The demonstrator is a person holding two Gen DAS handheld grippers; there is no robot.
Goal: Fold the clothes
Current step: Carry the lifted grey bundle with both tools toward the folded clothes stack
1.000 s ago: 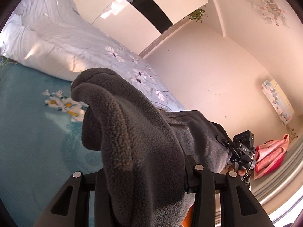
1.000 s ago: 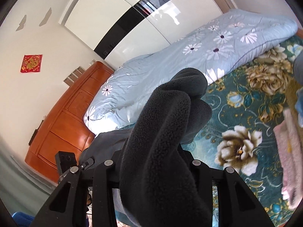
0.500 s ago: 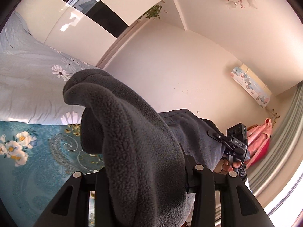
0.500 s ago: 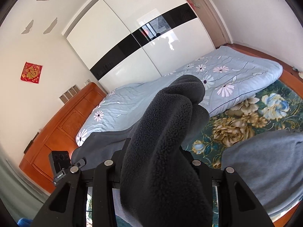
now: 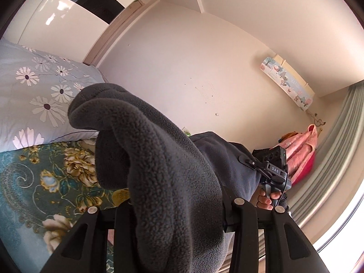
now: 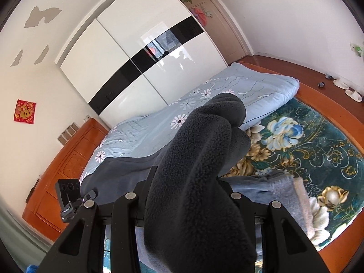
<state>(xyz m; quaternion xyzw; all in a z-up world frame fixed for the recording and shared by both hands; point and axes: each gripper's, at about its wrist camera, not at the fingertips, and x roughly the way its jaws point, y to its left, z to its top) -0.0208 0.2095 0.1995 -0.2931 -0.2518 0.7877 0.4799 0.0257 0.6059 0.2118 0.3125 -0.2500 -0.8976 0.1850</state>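
A dark grey fleece garment (image 5: 159,150) is bunched up between the jaws of my left gripper (image 5: 168,182), which is shut on it. Its fingertips are buried in the fleece. The garment's smoother side (image 5: 227,166) stretches right to the other gripper (image 5: 273,170), held by a person's hand. In the right wrist view the same fleece (image 6: 200,159) fills my right gripper (image 6: 188,182), also shut on it. From there the cloth (image 6: 118,170) runs left toward the left gripper's body (image 6: 68,195). The garment hangs in the air above the bed.
Below lies a bed with a teal floral cover (image 6: 307,141) and a light blue daisy quilt (image 6: 227,91). A blue-grey garment (image 6: 273,191) rests on the cover. An orange headboard (image 6: 68,154), a white wardrobe (image 6: 136,56), pink clothes (image 5: 302,150) and a curtain (image 5: 336,147) surround it.
Both grippers rose and swung across the bed with the fleece still clamped. The left view turned toward the wall. A blue-grey garment came into the right view.
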